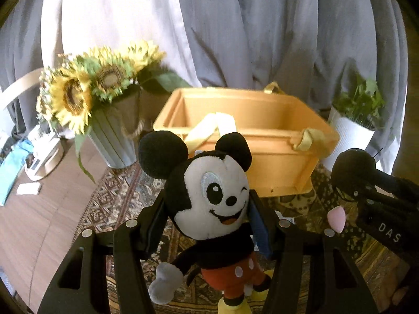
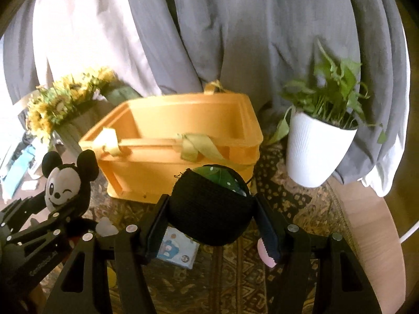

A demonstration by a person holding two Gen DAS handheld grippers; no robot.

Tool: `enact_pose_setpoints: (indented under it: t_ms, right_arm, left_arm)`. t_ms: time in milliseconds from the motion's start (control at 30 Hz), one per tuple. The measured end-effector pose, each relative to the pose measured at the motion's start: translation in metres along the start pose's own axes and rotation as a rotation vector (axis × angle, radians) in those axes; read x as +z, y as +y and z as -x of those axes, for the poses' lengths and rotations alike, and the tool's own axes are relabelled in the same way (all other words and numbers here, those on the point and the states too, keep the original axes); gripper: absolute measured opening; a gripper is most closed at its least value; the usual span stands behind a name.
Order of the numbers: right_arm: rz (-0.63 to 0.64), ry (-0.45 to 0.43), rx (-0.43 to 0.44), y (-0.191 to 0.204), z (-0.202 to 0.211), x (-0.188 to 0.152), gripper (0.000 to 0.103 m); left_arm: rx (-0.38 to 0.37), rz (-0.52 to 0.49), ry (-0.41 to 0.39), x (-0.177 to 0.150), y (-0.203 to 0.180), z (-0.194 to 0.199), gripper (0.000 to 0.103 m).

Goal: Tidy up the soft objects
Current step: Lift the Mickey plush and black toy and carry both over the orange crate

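Left tongs (image 1: 207,225) clamped on a Mickey Mouse plush (image 1: 212,201), pads pressing both sides of its head; body, red shorts and yellow shoes dangle below the fingers. Plush is off the surface, in front of the near wall of the orange storage bin (image 1: 282,167), not inside it.

Right tongs (image 2: 212,219) clamped on a black knitted plush (image 2: 209,209), round, with a green polka-dot patch at its top. Also lifted, just in front of the bin's near wall. From the left camera it shows at the right edge as a black lump with a pink bit below.

Both tongs side by side, near each other but apart, Mickey to the left.

Bin sits open on a patterned rug (image 2: 293,204) covering the tabletop (image 1: 39,209); yellow-green strap handles (image 2: 196,144) droop over the near rim. Can't tell what's inside.

A small blue-and-white picture card (image 2: 178,251) lies flat on the rug under the right tongs.

Sunflower bouquet in a pale ribbed pot (image 1: 86,89) to the left of the bin, green plant in a white ribbed pot (image 2: 314,146) to the right. Grey curtain (image 2: 235,39) behind everything.
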State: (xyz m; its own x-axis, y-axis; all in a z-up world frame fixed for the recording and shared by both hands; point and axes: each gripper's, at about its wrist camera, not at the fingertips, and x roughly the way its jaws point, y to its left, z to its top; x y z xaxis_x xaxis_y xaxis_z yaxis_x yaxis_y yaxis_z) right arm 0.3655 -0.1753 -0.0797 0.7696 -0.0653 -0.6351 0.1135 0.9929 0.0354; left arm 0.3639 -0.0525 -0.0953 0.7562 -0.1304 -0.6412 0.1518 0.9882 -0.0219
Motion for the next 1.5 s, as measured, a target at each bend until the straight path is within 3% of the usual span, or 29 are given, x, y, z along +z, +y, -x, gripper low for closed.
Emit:
enact_pose_setpoints:
  t_ms: [367, 733, 1033, 1200, 1500]
  right_arm:
    - [-0.005, -0.111, 0.037, 0.008, 0.036, 0.021, 0.064]
    - [-0.003, -0.212, 0.066, 0.014, 0.045, 0.056, 0.064]
    - [0.003, -0.197, 0.067, 0.015, 0.023, 0.090, 0.064]
    - [-0.023, -0.177, 0.109, 0.009, 0.008, 0.111, 0.064]
    - [-0.029, -0.125, 0.124, 0.002, -0.027, 0.137, 0.064]
  left_arm:
    - [-0.002, -0.012, -0.124, 0.024, 0.007, 0.037, 0.058]
    - [-0.011, -0.003, -0.238, 0.069, 0.009, 0.045, 0.058]
    - [-0.040, 0.021, -0.257, 0.110, 0.007, 0.033, 0.058]
    - [-0.035, 0.028, -0.283, 0.129, 0.006, 0.025, 0.058]
    - [-0.051, 0.015, -0.282, 0.162, 0.000, -0.011, 0.058]
